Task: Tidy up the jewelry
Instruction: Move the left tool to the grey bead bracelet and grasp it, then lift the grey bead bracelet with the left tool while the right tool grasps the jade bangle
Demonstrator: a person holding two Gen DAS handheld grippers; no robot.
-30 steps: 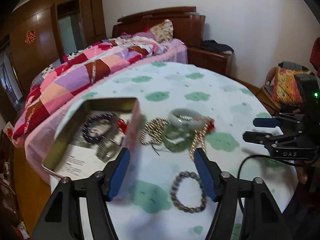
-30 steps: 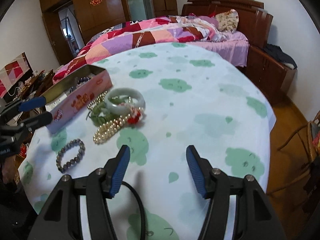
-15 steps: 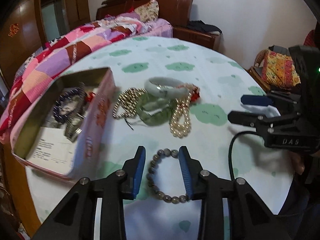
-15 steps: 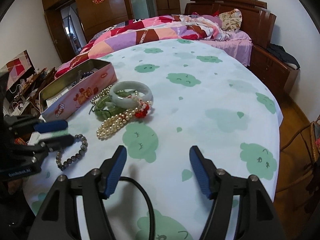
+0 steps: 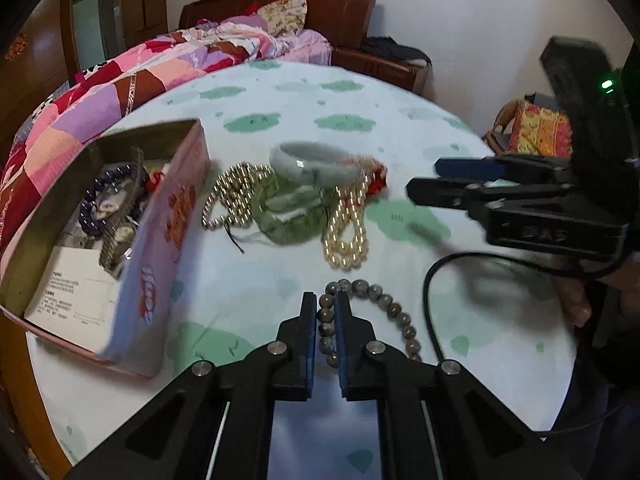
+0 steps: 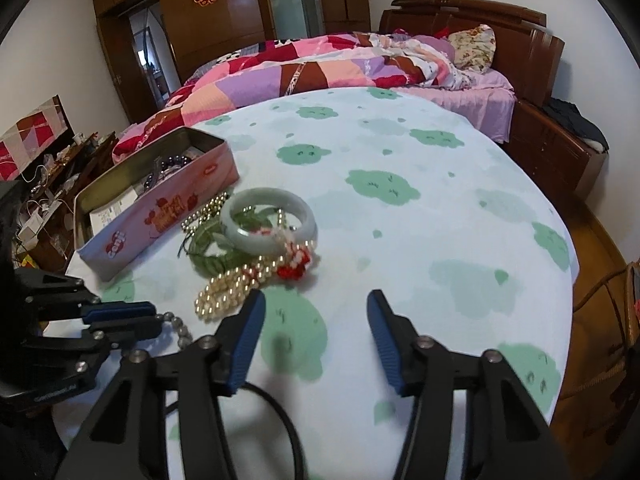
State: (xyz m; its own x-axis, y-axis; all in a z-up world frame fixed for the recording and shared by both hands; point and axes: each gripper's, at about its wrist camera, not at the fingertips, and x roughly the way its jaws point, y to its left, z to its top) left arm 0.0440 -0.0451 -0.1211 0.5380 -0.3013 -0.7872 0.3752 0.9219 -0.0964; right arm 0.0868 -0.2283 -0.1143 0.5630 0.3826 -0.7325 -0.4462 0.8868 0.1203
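An open pink rectangular tin box (image 5: 168, 216) sits at the left of the round table with green-patterned cloth (image 5: 280, 92), dark beads and a watch inside. Just right of it lies a heap with a pale jade bangle (image 5: 316, 162) and cream pearl strands (image 5: 346, 232). Nearer, the left gripper (image 5: 327, 312) pinches the grey stone bead bracelet (image 5: 376, 312) lying on the cloth. The right gripper (image 6: 316, 320) hovers with fingers wide, holding nothing.
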